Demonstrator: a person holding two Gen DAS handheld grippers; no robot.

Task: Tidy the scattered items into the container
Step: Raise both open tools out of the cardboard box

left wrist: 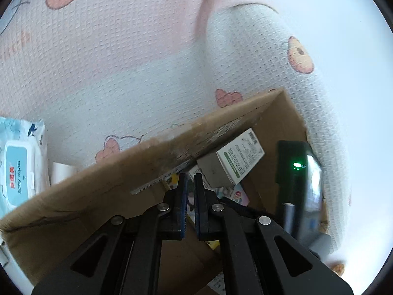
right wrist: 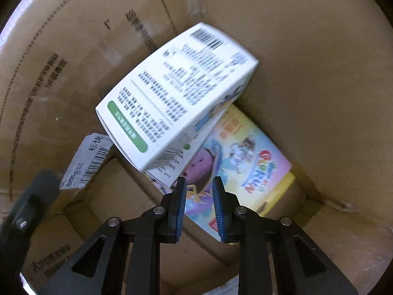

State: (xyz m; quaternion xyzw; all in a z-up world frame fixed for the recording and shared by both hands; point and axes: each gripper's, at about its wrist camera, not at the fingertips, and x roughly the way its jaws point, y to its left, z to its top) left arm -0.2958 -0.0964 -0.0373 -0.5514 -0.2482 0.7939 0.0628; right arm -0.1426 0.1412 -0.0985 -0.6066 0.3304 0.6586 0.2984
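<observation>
The cardboard box stands on a patterned quilted mat. My left gripper is shut and empty, hovering above the box's near wall. Inside the box a white carton with a green label lies tilted on a colourful picture box. The right wrist view looks straight down into the box. There my right gripper is shut to a narrow gap with nothing in it, just above the colourful box and below the white carton. A pack of baby wipes lies outside the box at left.
A white item sits between the wipes and the box. The right tool's dark body with a green light fills the box's right side. A shipping label sticks on an inner flap. A dark blurred tool part shows at lower left.
</observation>
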